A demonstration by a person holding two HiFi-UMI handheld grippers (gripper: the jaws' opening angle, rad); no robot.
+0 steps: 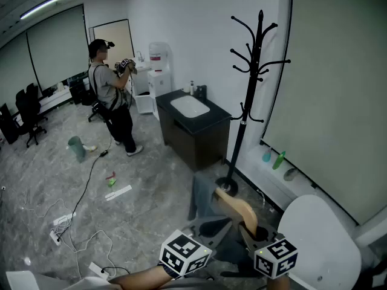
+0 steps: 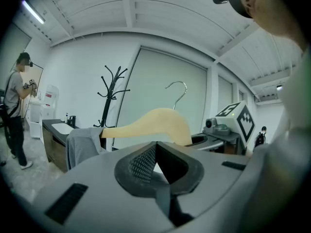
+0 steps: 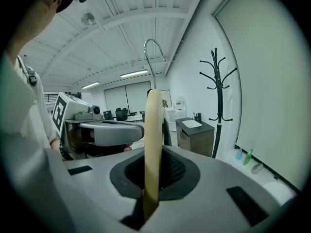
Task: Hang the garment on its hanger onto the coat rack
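Right gripper (image 3: 151, 166) was clamped on the wooden hanger (image 3: 153, 125), pinching its body edge-on below the metal hook (image 3: 150, 52); left gripper (image 2: 155, 152) had its jaws together with nothing seen between them, just beside the hanger; the grey garment (image 1: 204, 199) hung draped on the hanger, held low and well apart from the coat rack (image 1: 250, 95); by my judgement the pickup was done, while carrying it over and hooking it on a peg were left.
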